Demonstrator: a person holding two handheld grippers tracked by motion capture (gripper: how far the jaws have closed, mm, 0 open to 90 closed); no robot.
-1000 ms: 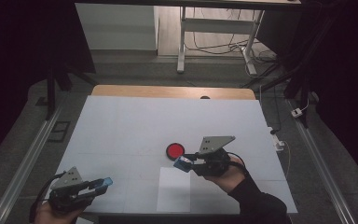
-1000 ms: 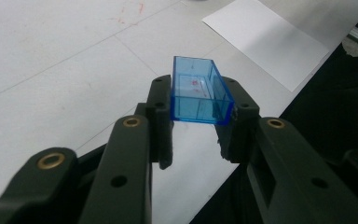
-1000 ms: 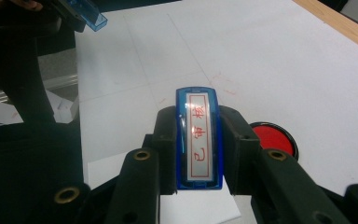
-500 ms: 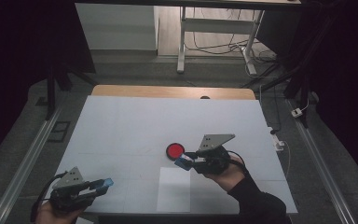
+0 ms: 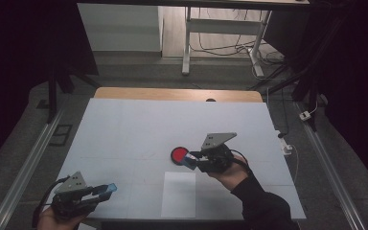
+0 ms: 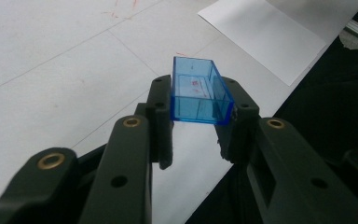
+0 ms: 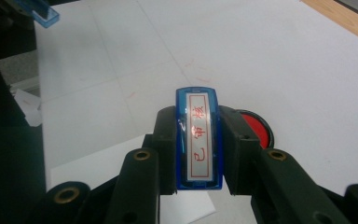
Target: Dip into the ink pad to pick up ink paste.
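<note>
The stamp [image 7: 199,140] was a blue translucent block with a white face bearing red characters in a red border (face turned up toward the camera). The right gripper [image 7: 198,125] clamped it by its long sides, just beside the red ink pad [image 5: 178,155] near the table's [image 5: 139,124] centre. The left gripper [image 6: 200,100] clamped the clear blue cap [image 6: 198,91] near the front left corner, close to the white paper sheet [image 5: 179,194].
</note>
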